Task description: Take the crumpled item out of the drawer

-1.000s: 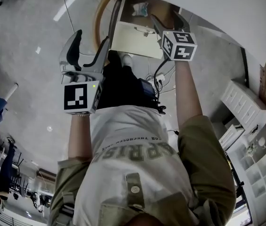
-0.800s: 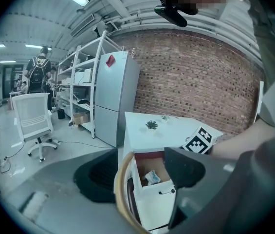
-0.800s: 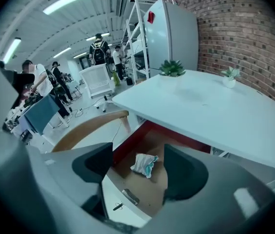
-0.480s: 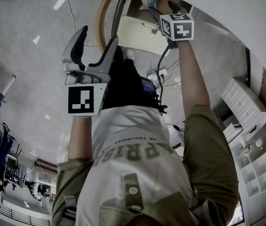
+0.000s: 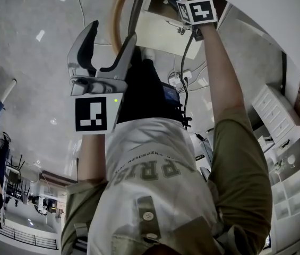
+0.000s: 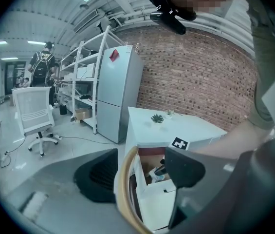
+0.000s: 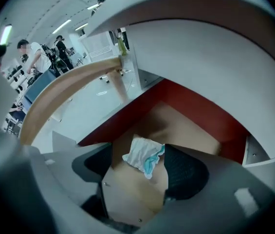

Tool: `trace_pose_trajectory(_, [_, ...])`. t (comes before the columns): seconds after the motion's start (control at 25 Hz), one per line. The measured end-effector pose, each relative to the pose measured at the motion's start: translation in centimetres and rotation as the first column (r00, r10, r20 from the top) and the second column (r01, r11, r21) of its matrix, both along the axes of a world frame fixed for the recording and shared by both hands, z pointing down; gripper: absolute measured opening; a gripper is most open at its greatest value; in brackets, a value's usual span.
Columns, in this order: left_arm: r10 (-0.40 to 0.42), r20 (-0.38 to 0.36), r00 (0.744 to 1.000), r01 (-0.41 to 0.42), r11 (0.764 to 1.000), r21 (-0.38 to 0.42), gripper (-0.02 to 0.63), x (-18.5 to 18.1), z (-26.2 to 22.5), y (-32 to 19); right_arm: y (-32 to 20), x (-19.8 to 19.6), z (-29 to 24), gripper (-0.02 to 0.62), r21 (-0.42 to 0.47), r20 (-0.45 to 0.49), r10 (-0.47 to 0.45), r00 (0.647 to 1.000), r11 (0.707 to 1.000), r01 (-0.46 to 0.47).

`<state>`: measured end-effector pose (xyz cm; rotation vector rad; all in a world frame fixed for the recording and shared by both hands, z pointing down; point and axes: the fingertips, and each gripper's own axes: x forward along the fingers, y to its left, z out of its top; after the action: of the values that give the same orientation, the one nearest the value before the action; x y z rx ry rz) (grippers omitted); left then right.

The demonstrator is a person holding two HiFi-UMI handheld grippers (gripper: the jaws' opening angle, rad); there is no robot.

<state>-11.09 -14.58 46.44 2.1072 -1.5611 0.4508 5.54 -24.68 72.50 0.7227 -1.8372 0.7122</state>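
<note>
Okay, holding the right gripper (image 7: 139, 169) spread, jaws flanking the crumpled wad (image 7: 144, 156) on the drawer (image 7: 181, 126) floor, not pinching yet. Could just nudge it deeper by closing too shallow. Keeping the left gripper (image 5: 110, 44) spread and empty at 9 o'clock. Reaching further in than a second ago.

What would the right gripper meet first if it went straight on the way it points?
Most likely the crumpled item, which lies in line between the open jaws of the right gripper, on the drawer floor; how far off is unclear.
</note>
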Motion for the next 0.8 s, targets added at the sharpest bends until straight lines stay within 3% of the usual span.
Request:
trace_pose_trajectory(0.36, [0.013,0.0,1.0,-0.013,1.0,-0.026,0.314,0.1,0.8,0.4,0.8,-0.9,2.2,0.351,-0.17,-0.033,-0.091,0.995,0.982,0.084])
trace_pose_trajectory(0.8, [0.009,-0.011,1.0,-0.009,0.999,-0.037,0.314,0.0,1.7,0.3,0.6,-0.6,3.1,0.353,-0.165,-0.115,-0.203,0.972,0.969,0.183])
